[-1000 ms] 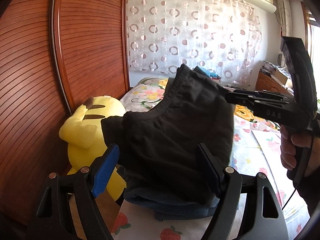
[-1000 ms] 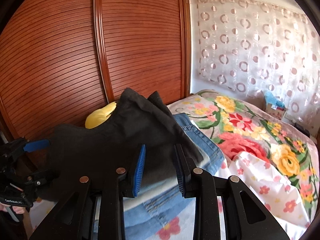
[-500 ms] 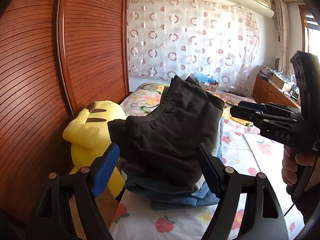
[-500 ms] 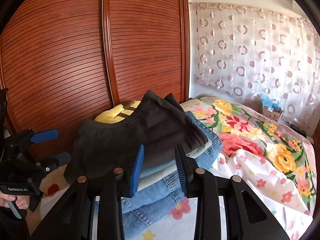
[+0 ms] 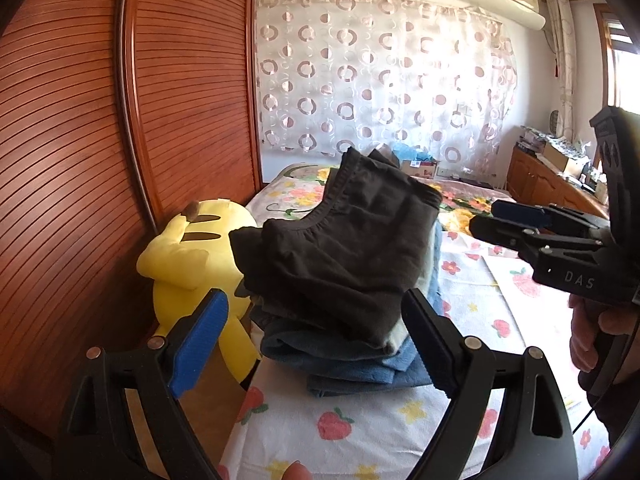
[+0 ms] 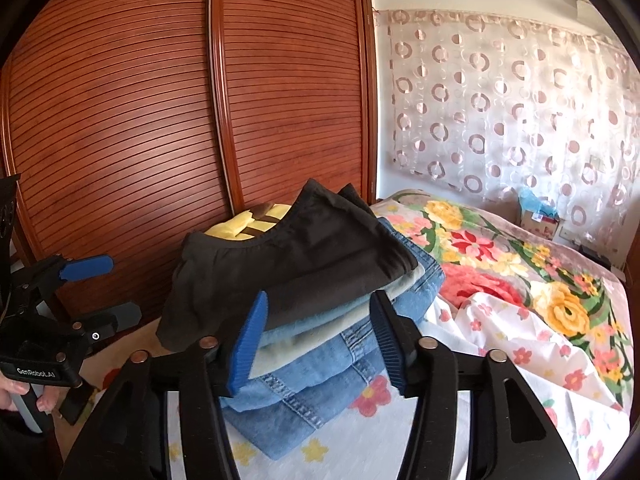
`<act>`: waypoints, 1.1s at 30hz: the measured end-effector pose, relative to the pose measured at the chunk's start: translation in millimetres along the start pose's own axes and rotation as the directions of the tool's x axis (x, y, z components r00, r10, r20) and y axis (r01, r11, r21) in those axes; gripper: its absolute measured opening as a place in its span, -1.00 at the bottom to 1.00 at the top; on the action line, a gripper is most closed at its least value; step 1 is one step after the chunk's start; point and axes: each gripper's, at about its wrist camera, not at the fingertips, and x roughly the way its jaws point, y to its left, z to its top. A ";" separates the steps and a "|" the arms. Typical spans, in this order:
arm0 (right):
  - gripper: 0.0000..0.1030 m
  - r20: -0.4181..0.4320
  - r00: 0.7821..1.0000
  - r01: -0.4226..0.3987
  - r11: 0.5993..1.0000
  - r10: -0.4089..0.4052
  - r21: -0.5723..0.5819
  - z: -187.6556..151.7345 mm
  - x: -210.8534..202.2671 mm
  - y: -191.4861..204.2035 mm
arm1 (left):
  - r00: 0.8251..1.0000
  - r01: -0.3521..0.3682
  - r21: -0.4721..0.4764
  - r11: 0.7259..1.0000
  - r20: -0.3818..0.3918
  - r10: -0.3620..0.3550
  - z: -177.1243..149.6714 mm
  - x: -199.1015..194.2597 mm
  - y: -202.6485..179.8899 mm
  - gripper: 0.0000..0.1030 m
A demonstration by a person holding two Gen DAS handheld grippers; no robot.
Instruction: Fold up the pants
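Black pants (image 5: 340,248) laid folded atop jeans (image 6: 304,380) stack on bed (image 6: 520,320). Left hand-held gripper (image 5: 316,344) and right hand-held gripper (image 6: 320,344) held spread, nothing gripped.

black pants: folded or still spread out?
Folded. The black pants lie as a compact bundle on the stack of jeans, neither hand-held gripper touching them.

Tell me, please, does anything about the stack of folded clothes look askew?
Yes: the black pants on top sit crooked, their waistband end overhanging the jeans toward the wardrobe and sagging unsupported.
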 end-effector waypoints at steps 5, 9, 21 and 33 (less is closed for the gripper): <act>0.28 0.007 1.000 0.026 1.000 -0.026 0.013 -3.9 -8.5 2.4 | 1.000 0.001 0.018 1.000 0.002 -0.001 -3.2 -6.4 -5.7 0.72; 0.35 0.012 0.999 0.049 0.998 -0.050 0.033 -10.3 -20.4 2.0 | 1.000 -0.002 0.025 1.000 -0.001 0.002 -6.5 -8.7 -13.3 0.72; 0.45 0.019 0.986 0.165 0.981 -0.168 0.101 -46.1 -71.1 8.9 | 0.997 0.082 0.079 0.994 0.008 -0.082 -14.8 -23.2 -55.7 0.72; 0.59 0.005 0.932 0.353 0.914 -0.361 0.202 -78.3 -138.9 21.5 | 0.983 0.183 0.121 0.976 0.007 -0.185 -32.5 -52.0 -102.5 0.72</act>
